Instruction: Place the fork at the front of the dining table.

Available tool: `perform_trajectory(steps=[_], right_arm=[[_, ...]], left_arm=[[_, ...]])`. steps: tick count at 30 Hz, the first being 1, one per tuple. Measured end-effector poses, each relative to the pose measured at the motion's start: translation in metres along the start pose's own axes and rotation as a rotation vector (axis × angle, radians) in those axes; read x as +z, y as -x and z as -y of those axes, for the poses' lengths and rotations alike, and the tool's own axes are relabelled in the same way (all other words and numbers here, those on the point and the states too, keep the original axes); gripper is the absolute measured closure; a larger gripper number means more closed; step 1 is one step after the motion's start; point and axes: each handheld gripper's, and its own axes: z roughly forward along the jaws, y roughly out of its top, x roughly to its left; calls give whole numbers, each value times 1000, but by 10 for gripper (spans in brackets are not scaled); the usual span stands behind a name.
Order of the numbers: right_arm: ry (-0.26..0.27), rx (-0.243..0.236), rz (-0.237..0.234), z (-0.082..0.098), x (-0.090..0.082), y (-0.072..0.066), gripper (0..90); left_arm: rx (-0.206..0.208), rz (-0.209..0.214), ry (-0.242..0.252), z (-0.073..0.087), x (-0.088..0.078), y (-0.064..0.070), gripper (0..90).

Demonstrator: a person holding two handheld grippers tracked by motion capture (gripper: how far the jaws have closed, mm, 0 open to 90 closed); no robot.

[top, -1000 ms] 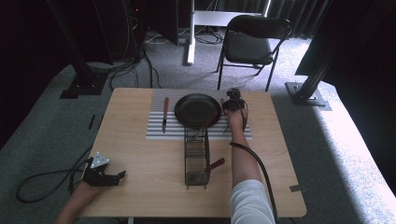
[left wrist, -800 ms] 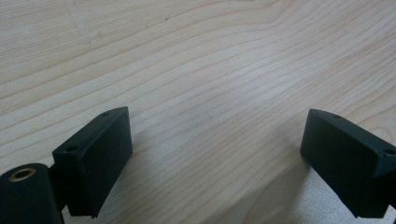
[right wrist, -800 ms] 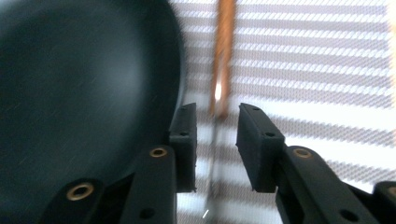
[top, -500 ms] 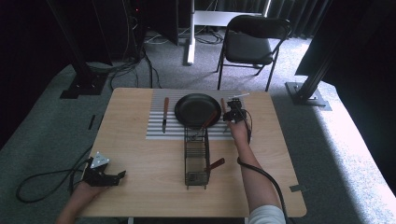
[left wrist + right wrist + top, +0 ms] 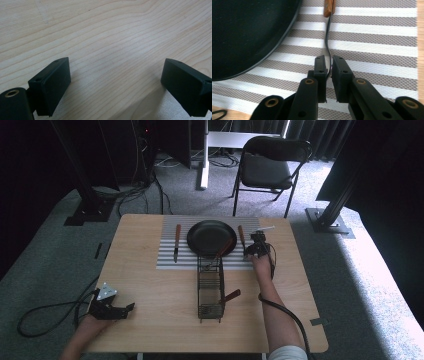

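A utensil with a wooden handle (image 5: 240,235) lies on the striped placemat (image 5: 170,260), just right of the black plate (image 5: 211,237). My right gripper (image 5: 249,250) is shut on its thin dark metal neck (image 5: 327,37); the jaws have just been closing on it. In the right gripper view the pads (image 5: 320,67) pinch the neck, with the handle (image 5: 329,7) beyond and the plate (image 5: 244,32) to the left. My left gripper (image 5: 125,309) rests at the table's near left corner. It is open over bare wood (image 5: 115,37), with nothing between its jaws.
A wire caddy (image 5: 210,287) stands in front of the plate with wooden-handled utensils (image 5: 231,295) sticking out. A knife (image 5: 176,240) lies on the mat left of the plate. A black chair (image 5: 267,167) stands beyond the table.
My right gripper has come nearer to the person along the plate's right side. The left gripper has kept still.
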Motion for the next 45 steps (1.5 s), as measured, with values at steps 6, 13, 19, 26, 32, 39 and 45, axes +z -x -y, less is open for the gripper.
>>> perform_trajectory(steps=[6,13,19,26,32,39,45], right_arm=[[30,-3,-16,7,-4,6,520],[69,-38,-53,21,-10,7,233],[95,-116,-97,34,-8,5,142],[153,-119,-123,48,-13,9,134],[156,-119,-125,60,-18,15,134],[171,-131,-115,74,-22,21,134],[198,-129,-122,86,-28,26,134]], left_arm=[[-1,0,0,0,0,0,89],[0,0,0,0,0,0,89],[0,0,0,0,0,0,89],[0,0,0,0,0,0,89],[0,0,0,0,0,0,89],[0,0,0,0,0,0,89],[0,0,0,0,0,0,89]])
